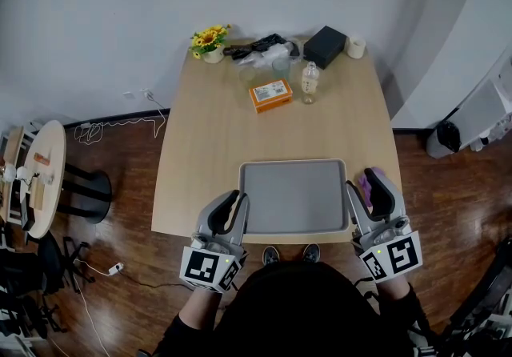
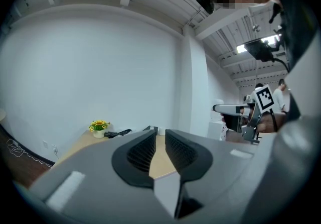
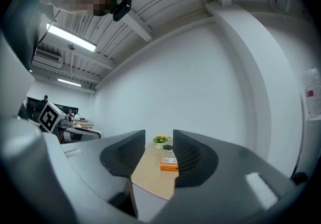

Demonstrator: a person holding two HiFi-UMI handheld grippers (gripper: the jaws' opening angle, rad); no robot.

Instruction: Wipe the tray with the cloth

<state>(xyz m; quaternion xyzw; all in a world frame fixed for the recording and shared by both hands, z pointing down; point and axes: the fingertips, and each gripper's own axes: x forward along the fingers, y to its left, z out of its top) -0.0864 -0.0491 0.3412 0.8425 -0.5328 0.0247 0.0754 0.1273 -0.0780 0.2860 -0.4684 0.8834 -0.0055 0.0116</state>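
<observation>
The person holds both grippers low and close in front of the body, side by side and well apart, each pointing forward and roughly level. The left gripper point(image 1: 237, 198) has its jaws only a narrow gap apart, the ribbed pads point(image 2: 143, 148) not touching, and it is empty. The right gripper point(image 1: 364, 181) has its jaws clearly wider apart and is empty too, its pads point(image 3: 188, 153) facing each other across the gap. Each gripper's marker cube point(image 1: 210, 267) sits at its rear, nearest the body. Dark-sleeved forearms point(image 1: 189, 325) reach forward to the grippers from the bottom of the head view.
</observation>
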